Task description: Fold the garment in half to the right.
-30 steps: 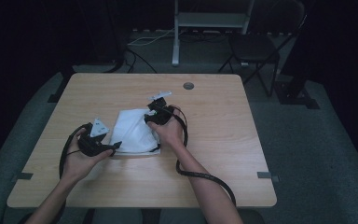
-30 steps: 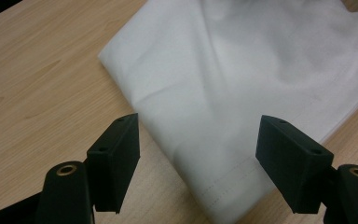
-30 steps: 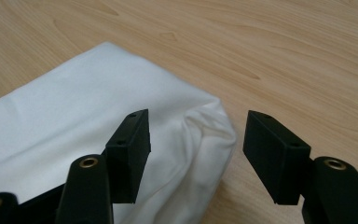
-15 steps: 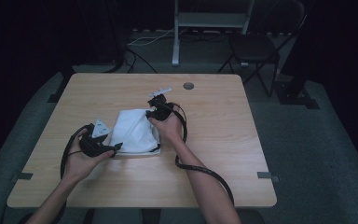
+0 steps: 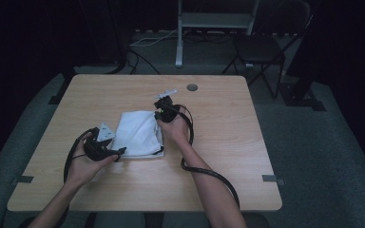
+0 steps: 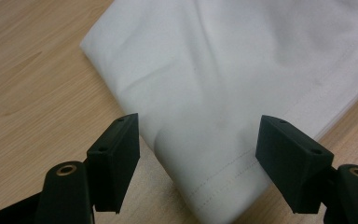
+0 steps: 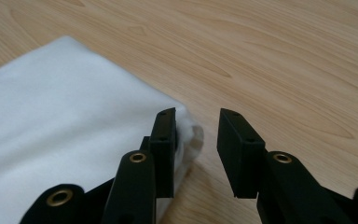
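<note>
Two tools at the white cloth [image 5: 138,134]

The left tool [image 6: 198,158] stands wide over the cloth's near corner; the right tool [image 7: 196,144], jaws just closing, is narrow at its far corner, not yet gripping.

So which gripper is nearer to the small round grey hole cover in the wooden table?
Right. The right gripper sits just below-left of the hole cover; the left gripper is much farther, at the cloth's near-left corner.

I see a folded cloth [image 5: 138,134] lying on the desk [image 5: 247,156], a little left of its middle. My left gripper [image 5: 119,152] sits at the cloth's near left corner; my right gripper [image 5: 160,115] at its far right corner.
</note>
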